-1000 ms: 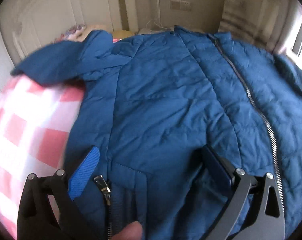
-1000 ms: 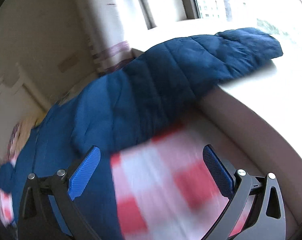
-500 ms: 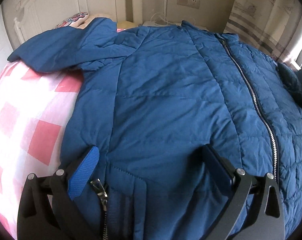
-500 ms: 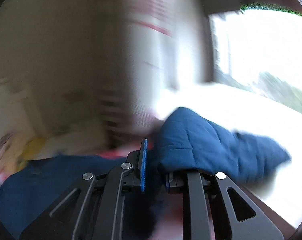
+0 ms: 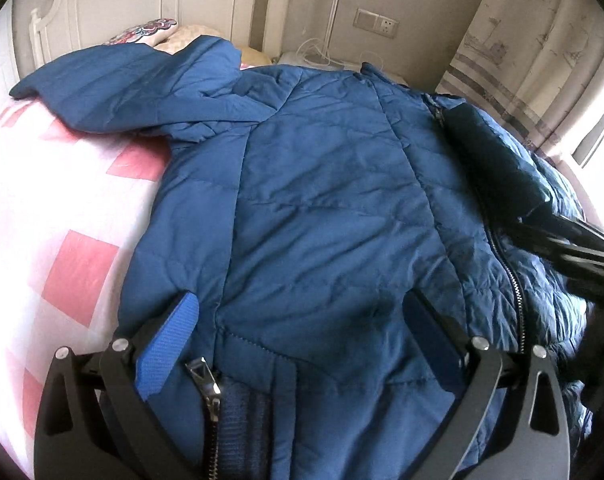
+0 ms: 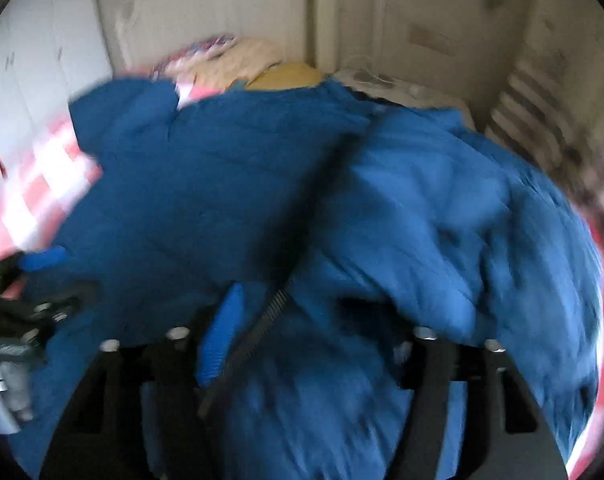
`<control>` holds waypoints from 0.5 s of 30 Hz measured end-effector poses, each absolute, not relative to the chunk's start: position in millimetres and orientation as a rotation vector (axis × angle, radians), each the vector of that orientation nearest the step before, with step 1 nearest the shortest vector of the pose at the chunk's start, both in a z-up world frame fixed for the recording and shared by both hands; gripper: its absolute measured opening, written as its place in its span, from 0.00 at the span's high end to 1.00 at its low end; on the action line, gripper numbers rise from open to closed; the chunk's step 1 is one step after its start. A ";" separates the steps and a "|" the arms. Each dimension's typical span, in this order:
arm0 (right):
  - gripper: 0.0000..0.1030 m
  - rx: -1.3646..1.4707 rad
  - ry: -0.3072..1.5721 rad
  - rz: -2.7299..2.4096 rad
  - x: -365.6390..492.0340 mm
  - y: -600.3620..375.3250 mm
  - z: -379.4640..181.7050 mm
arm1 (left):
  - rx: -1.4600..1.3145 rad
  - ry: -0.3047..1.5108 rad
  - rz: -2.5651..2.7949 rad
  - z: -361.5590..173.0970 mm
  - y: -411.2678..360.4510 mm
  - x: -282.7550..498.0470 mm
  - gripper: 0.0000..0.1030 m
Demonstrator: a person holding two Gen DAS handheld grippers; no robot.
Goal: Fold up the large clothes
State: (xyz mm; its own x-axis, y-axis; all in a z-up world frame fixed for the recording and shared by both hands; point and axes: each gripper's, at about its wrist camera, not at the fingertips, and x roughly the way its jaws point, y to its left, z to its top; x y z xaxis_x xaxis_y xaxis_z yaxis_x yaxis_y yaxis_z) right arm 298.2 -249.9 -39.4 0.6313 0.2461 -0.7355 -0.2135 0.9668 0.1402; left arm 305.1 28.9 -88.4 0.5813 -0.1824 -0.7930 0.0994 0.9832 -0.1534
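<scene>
Light: daylight from window (image 5: 597,136) at right, mild glare
Left view: sharp, fisheye-curved edges
Right view: motion-blurred throughout, dimmer

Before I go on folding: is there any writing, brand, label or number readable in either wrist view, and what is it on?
None can be read.
Blue jacket: no tag, logo or print shows; its zipper pull bears no legible mark.
Wall socket plate: no lettering visible.
Curtain: faint drawn pattern, no words I can make out.
Right wrist view: too blurred to read anything.
</scene>
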 end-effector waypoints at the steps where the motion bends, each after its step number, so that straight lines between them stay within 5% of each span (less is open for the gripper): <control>1: 0.26 0.105 0.818 0.262 287.9 -259.5 -28.0 | -0.101 0.935 -0.167 -88.5 30.1 305.4 0.02; 6: 0.25 0.425 0.652 0.142 256.0 -360.1 4.4 | -0.120 0.921 -0.173 -88.8 32.5 305.8 0.02; 12: 0.27 0.611 0.785 0.096 302.2 -401.6 -39.1 | -0.130 0.916 -0.179 -88.5 34.3 303.7 0.02; 13: 0.30 0.591 0.821 0.078 304.8 -400.0 -48.4 | -0.133 0.916 -0.180 -88.3 34.7 303.4 0.02; 15: 0.52 0.560 0.816 0.057 305.2 -390.7 -50.3 | -0.139 0.911 -0.182 -88.0 35.7 302.2 0.02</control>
